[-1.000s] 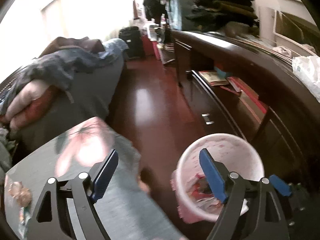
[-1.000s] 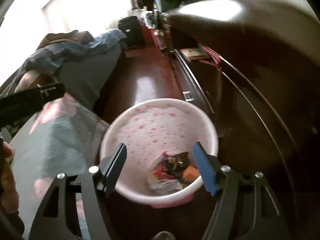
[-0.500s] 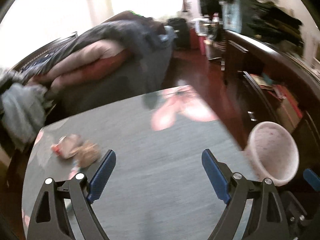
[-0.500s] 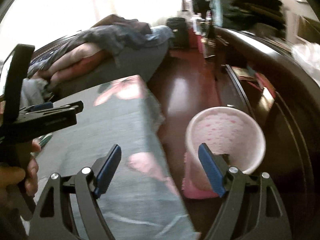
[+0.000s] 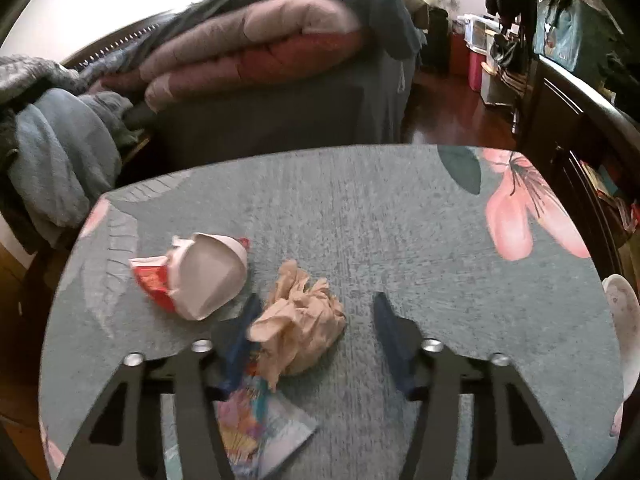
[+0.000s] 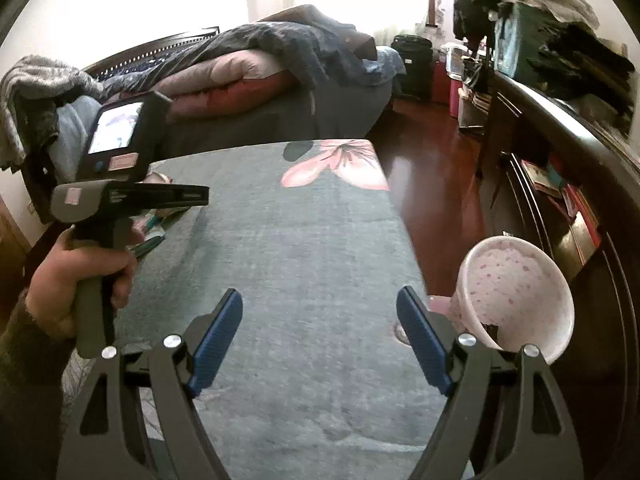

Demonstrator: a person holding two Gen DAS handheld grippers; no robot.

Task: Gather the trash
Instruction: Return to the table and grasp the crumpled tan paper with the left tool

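1. Our left gripper point(image 5: 314, 330) has just been closing to a middling gap, and the crumpled brown paper point(image 5: 300, 316) sits between its blue pads. The left pad point(image 5: 244, 336) looks to be at the wad's edge, while the right one stands apart from it, so we judge that nothing is gripped yet.
2. Our right gripper point(image 6: 320, 338) is spread wide and holds nothing, hovering over bare grey cloth.
3. The paper wad lies on the flowered grey cover point(image 5: 360, 216), near its front edge. We expect it to be very light, soft and springy; it should crush under the pads, so closing across its thick middle seems safest, not on a loose flap that could tear or slip out.
4. Just beside it to the left lies a torn white-and-red carton point(image 5: 200, 276), open side up. It looks stiffer but thin-walled, and we would pinch one wall at the rim.
5. Below the left finger a colourful flat wrapper point(image 5: 256, 420) lies on the cloth. We expect it to be slick and hard to lift, and best taken at a raised corner.
6. The pink speckled bin point(image 6: 516, 296) stands on the floor just off the cover's right edge, near our right gripper.
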